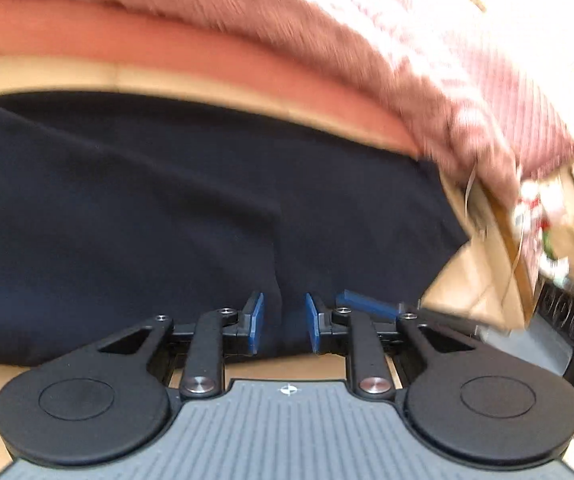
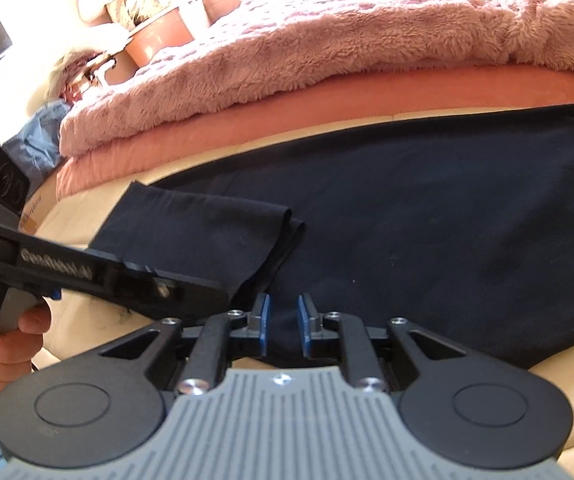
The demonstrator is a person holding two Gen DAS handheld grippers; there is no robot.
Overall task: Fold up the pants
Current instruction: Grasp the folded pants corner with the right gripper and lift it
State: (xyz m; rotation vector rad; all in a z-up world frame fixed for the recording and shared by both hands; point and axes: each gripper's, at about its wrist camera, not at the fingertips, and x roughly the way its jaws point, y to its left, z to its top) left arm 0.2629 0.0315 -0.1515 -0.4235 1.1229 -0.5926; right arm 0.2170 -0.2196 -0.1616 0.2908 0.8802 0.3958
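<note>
**Both grippers poised over dark pants**

My left gripper and right gripper stand with blue pads parted, pinching nothing I can see, over the navy pants spread flat before the pink fleece blanket. One pant end lies folded back beside my left gripper.

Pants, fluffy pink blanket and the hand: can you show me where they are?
Dark navy pants (image 2: pixel 427 216), right wrist view, on the flat middle of the cloth.
Fluffy pink blanket (image 2: pixel 307 48), right wrist view, on its fuzzy top.
Hand (image 2: pixel 3 344), right wrist view, on the fingers curled round the other gripper's handle.
</note>
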